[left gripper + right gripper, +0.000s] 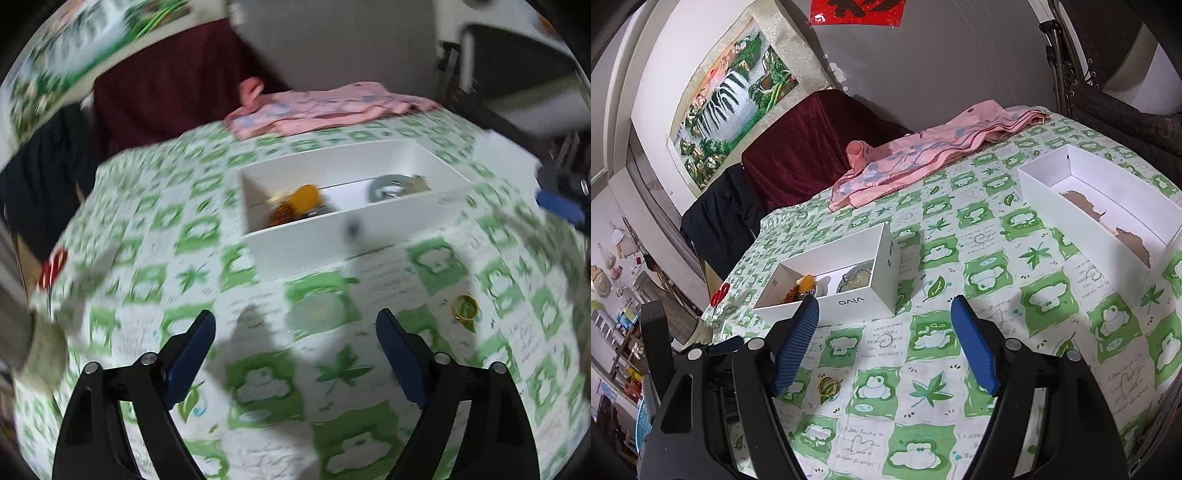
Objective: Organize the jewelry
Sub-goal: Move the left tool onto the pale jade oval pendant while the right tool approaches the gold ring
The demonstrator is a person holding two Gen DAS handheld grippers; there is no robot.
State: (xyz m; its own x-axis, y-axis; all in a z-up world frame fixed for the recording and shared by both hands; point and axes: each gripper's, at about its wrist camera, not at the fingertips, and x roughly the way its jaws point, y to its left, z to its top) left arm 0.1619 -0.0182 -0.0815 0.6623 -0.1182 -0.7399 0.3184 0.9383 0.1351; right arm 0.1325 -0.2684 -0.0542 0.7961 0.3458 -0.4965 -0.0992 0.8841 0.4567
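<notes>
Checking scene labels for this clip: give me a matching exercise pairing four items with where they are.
Things:
1. gold ring
2. pink cloth
3. amber piece
4. torn brown lining

Places:
A. inside the vivo box
B. loose on the green tablecloth
C. at the table's far edge
D. inside the long white box

Pairs: 1-B, 2-C, 3-A, 4-D

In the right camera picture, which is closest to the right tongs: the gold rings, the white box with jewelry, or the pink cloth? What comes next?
1. The small gold rings, on the green-and-white tablecloth just left of the right tongs.
2. The white cardboard box holding jewelry, ahead and to the left.
3. The pink flowered cloth, at the far edge.
</notes>
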